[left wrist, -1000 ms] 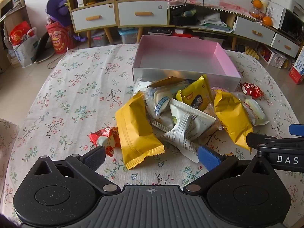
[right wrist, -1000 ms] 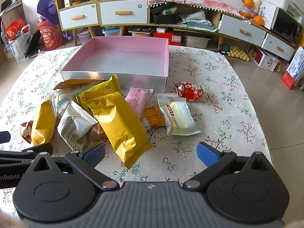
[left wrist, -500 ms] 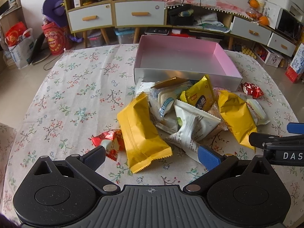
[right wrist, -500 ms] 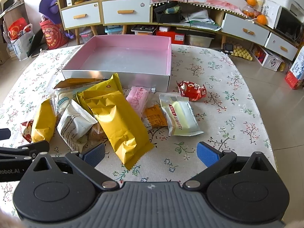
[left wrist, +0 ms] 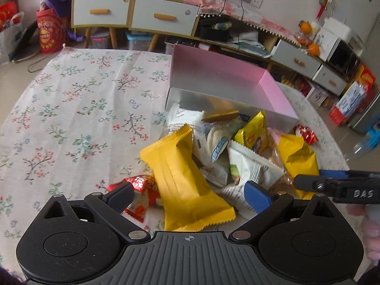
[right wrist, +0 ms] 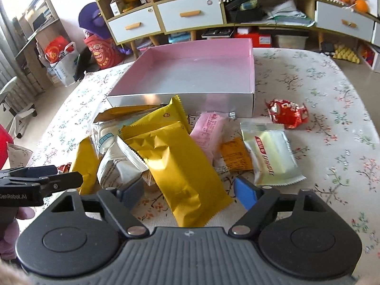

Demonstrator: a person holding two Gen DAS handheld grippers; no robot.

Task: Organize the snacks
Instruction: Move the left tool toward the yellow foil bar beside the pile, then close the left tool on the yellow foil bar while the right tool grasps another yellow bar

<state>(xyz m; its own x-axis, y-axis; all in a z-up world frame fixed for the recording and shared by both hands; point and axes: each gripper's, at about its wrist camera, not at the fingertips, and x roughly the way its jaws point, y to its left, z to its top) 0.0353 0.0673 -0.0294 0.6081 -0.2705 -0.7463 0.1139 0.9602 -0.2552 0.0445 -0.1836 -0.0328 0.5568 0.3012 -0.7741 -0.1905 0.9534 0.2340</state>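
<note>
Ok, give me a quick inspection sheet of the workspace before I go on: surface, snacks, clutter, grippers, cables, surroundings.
Surface: floral tablecloth, bare on its left side.
Job's things: pink box empty; snack pile in front of it; red candy wrapper lies apart on the right.
Clutter: nothing seen on the table.
Grippers: left gripper open around a yellow packet; right gripper open, jaws just closing around a golden packet, pads not pressing.
Cables: wall cords behind, off the table.
Surroundings: drawer cabinets, red bags, oranges.

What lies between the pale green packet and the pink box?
In the right wrist view, only bare flowered tablecloth separates the pale green packet from the pink box.
</note>
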